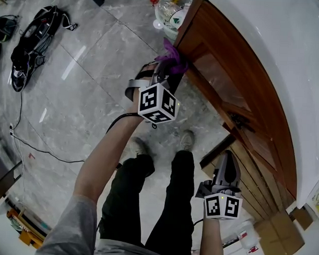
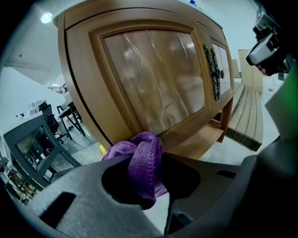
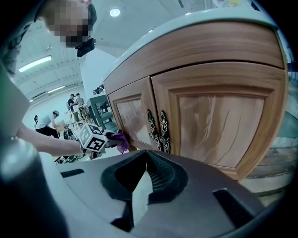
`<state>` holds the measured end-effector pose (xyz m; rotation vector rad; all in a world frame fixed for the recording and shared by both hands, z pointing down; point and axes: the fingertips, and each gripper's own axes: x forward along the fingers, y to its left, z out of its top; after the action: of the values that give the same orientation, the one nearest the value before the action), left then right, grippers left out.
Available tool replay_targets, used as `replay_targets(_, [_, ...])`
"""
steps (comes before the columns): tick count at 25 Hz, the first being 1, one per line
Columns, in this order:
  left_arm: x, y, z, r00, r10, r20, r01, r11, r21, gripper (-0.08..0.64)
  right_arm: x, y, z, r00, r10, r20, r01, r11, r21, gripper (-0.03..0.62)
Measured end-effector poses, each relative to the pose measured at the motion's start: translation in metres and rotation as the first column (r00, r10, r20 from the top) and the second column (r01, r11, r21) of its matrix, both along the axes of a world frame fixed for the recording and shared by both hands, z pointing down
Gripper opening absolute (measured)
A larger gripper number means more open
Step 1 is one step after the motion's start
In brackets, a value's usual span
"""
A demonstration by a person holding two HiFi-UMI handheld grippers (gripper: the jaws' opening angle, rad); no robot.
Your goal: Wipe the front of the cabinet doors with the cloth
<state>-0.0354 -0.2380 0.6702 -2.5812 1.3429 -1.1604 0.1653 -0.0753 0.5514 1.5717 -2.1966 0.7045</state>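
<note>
Nearest to us, our right gripper (image 1: 228, 171) hangs low by the right cabinet door (image 3: 223, 125), its jaws pressed together with nothing between them. Further out, our left gripper (image 2: 150, 186) has its jaws clamped on the bunched purple cloth (image 2: 145, 162). The cloth sits at the lower edge of the left cabinet door (image 2: 153, 79); we cannot tell whether it touches the wood. Dark ornate handles (image 3: 158, 130) mark where the two doors meet, under a white countertop (image 1: 287, 61). Beyond, the floor (image 1: 83, 69) is glossy grey stone tile. A black bag (image 1: 32, 41) and a thin cable (image 1: 38, 146) lie on it, far left.
</note>
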Motion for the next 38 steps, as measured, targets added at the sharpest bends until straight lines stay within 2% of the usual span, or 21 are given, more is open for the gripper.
replay_targets(16, [0.001,-0.009,0.009,0.996,0.064,0.063,-0.065,0.998,0.007,0.101,0.005,0.0,0.009,1.0,0.021,0.014,-0.021,1.0,-0.004,0.011])
replay_targets(22, [0.005,-0.008,0.008,0.996,0.067,0.057,-0.067,0.998,0.0,0.101,0.007,0.001,0.009,1.0,0.02,0.011,-0.02,1.0,-0.008,0.011])
replay_targets(38, [0.045,0.006,0.005,0.993,0.115,0.032,-0.115,0.993,-0.008,0.101,0.026,0.008,0.008,0.999,0.041,0.013,-0.041,0.999,-0.012,0.011])
